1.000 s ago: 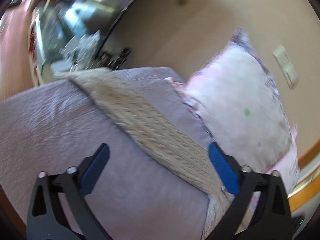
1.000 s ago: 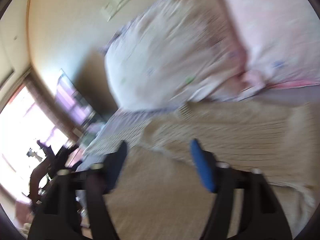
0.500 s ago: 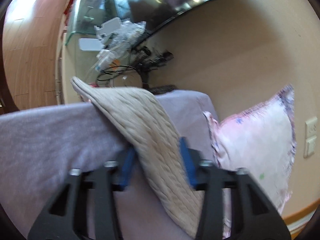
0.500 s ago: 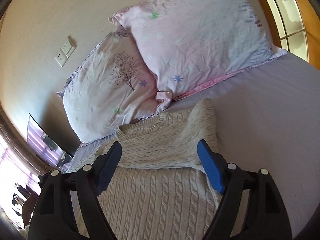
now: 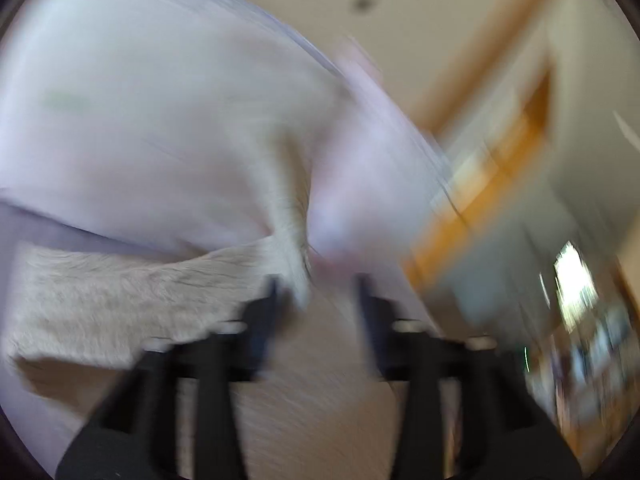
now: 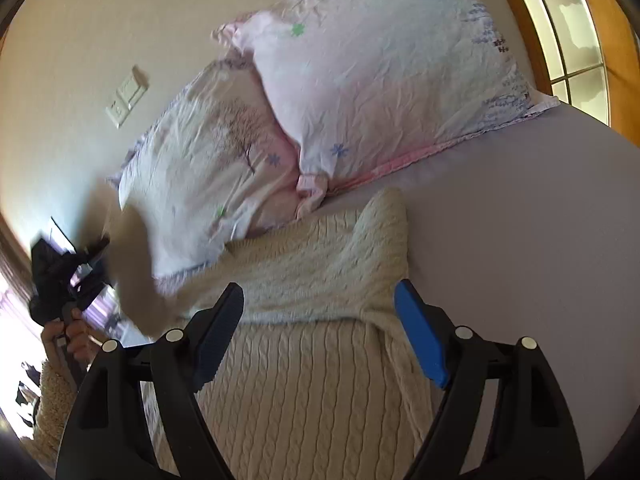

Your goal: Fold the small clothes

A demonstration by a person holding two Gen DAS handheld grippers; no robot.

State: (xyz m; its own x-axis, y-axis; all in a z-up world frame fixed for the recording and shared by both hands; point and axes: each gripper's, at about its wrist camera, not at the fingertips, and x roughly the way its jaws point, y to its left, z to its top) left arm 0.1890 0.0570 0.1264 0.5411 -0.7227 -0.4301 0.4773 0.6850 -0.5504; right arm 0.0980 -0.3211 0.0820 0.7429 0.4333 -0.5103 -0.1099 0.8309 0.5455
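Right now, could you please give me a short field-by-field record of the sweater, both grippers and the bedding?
garment: cream cable-knit sweater, lying on the bed, one sleeve folded across the chest
other sleeve: lifted off the bed, blurred
left gripper: at the raised sleeve; left wrist view too blurred to confirm grip
right gripper: open, above the sweater body, holding nothing
bedding: lilac sheet; two floral pillows, one behind the collar, one beside it
wall: switch plate
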